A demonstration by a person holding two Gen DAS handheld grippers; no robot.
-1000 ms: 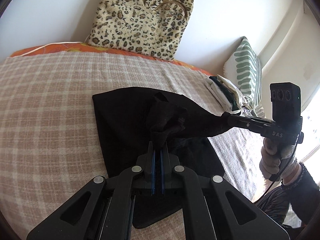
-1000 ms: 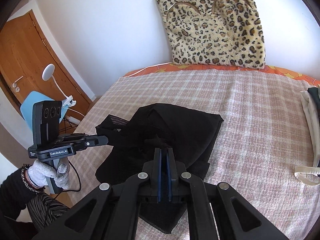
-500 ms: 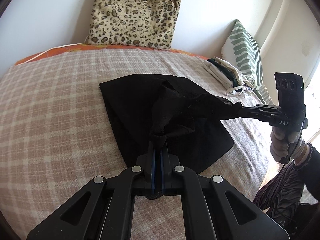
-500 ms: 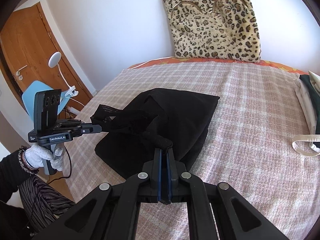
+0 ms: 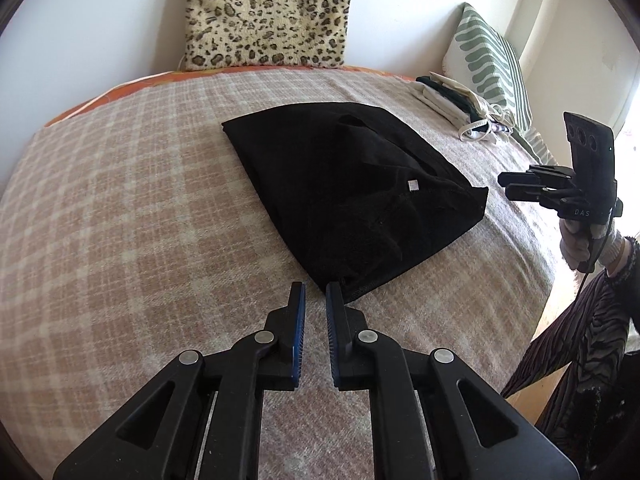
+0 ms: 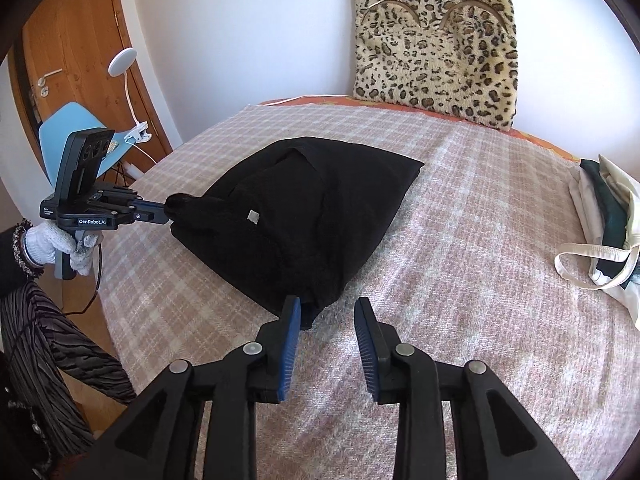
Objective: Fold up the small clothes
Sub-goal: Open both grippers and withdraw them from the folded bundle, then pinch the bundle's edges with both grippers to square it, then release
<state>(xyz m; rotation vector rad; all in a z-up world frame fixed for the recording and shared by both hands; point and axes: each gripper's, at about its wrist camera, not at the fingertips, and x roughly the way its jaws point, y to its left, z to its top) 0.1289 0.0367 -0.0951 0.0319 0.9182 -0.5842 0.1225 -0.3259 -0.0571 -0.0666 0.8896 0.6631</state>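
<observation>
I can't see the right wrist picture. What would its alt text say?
A folded black garment lies on a pink-and-cream checked blanket, with the open right gripper just in front of its near corner. At left, the left gripper, held in a white-gloved hand, touches the garment's edge. A leopard-print cushion leans against the white wall.

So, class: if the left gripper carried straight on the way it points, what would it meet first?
Most likely the near corner of the folded black fabric garment, just ahead of the open left gripper; depth is uncertain.
</observation>
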